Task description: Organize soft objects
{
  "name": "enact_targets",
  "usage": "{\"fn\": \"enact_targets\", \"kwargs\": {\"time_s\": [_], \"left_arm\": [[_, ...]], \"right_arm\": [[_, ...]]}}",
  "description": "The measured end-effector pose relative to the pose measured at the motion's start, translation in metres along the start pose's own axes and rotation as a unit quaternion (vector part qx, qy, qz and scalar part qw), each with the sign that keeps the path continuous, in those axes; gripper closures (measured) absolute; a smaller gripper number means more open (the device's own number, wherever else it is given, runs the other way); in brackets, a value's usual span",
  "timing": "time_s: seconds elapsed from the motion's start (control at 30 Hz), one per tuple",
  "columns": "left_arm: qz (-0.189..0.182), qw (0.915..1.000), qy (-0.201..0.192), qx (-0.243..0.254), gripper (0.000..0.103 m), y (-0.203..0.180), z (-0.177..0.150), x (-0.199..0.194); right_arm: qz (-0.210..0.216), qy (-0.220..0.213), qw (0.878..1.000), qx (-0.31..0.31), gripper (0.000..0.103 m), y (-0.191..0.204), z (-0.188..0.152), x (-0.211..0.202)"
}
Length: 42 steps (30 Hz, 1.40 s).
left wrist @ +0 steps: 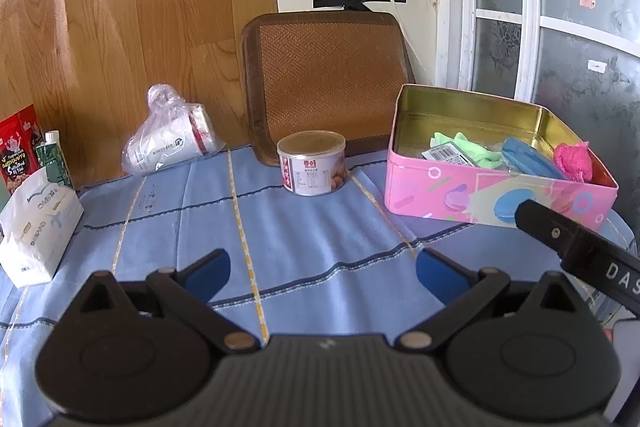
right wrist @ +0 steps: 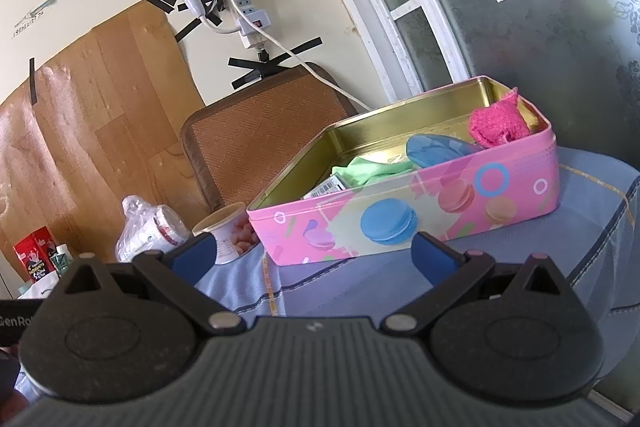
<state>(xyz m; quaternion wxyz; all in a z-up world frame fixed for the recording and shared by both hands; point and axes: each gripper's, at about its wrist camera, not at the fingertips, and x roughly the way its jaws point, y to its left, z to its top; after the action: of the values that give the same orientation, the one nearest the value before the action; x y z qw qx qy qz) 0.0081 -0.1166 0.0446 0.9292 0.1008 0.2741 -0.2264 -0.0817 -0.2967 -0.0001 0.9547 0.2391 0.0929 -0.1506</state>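
Left wrist view: left tongs [left wrist: 322,269] gape wide and empty over the worktop [left wrist: 280,227]; right tongs [right wrist: 314,253] likewise. Pink cloth [left wrist: 573,161], green cloth [left wrist: 472,147] and blue pouch [left wrist: 528,159] lie inside the tin [left wrist: 496,199]. Reaching in carelessly, a tong could catch the rim and shove the tin off the near edge.

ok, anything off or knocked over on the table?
One thing: the bagged paper cups lie tipped on their side at the table's back edge. The can stands upright, and the soft items sit inside the pink tin.
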Motion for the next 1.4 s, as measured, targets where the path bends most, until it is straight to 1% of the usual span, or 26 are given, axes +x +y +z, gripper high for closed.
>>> {"fn": "enact_targets", "kwargs": {"time_s": [1.4], "left_arm": [[-0.002, 1.0000, 0.009, 0.002, 0.000, 0.0010, -0.0005, 0.0028]], "right_arm": [[-0.001, 0.004, 1.000, -0.001, 0.000, 0.0023, -0.0024, 0.0008]]}}
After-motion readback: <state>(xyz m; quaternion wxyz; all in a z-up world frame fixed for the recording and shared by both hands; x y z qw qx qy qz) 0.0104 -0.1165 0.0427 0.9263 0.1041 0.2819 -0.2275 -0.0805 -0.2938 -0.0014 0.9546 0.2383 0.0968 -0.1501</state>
